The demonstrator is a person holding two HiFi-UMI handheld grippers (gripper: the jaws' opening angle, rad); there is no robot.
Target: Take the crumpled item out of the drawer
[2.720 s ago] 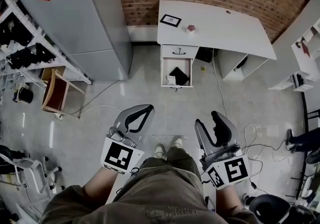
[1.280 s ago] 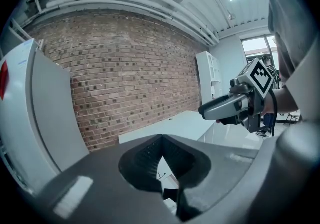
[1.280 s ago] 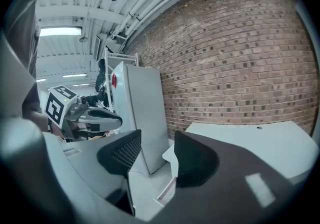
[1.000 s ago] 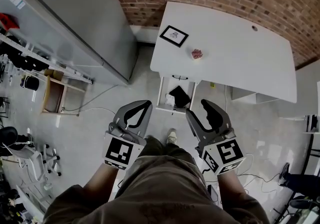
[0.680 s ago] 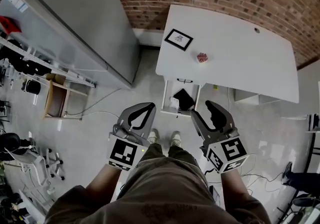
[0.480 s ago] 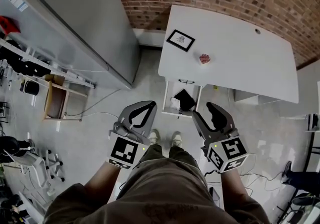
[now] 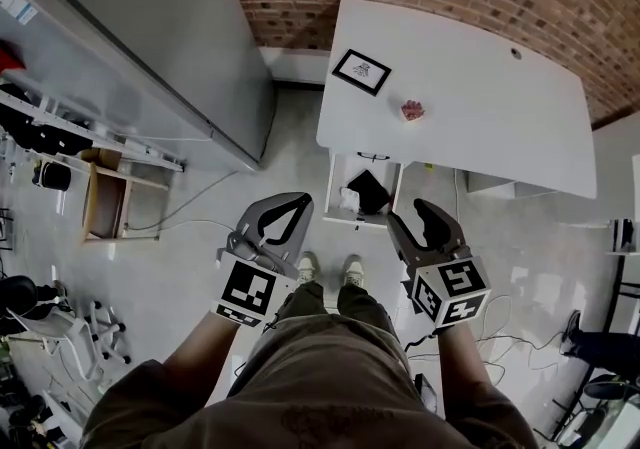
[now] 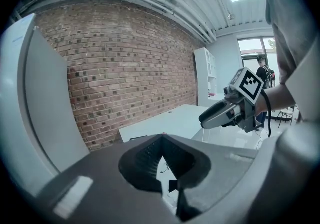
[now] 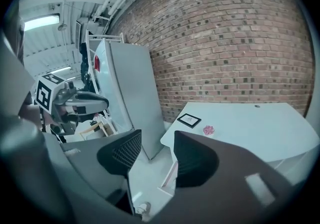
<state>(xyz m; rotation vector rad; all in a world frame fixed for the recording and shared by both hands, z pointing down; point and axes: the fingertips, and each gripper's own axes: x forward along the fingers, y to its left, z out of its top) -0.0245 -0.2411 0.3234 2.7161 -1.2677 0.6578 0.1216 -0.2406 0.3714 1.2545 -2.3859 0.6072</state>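
Observation:
A white desk [image 7: 480,87] stands against the brick wall, and its drawer [image 7: 337,187] is pulled open below the front edge. Inside lie a small white crumpled item [image 7: 349,199] and a black flat thing [image 7: 369,191]. Both grippers hang in the air in front of me, short of the drawer. My left gripper [image 7: 303,200] [image 8: 162,136] is shut with nothing in it. My right gripper [image 7: 412,215] [image 9: 157,137] is open and holds nothing. Through its jaws I see the desk [image 9: 260,123] and the drawer's edge [image 9: 169,177].
On the desk lie a framed picture [image 7: 361,71] and a small pink crumpled thing [image 7: 413,110]. A tall grey cabinet [image 7: 150,37] stands left of the desk. A wooden crate [image 7: 105,202] and shelving are further left. Cables lie on the floor at right.
I have walked up to the desk, so the open drawer lies much nearer to both grippers. The left gripper stays shut and the right stays open.

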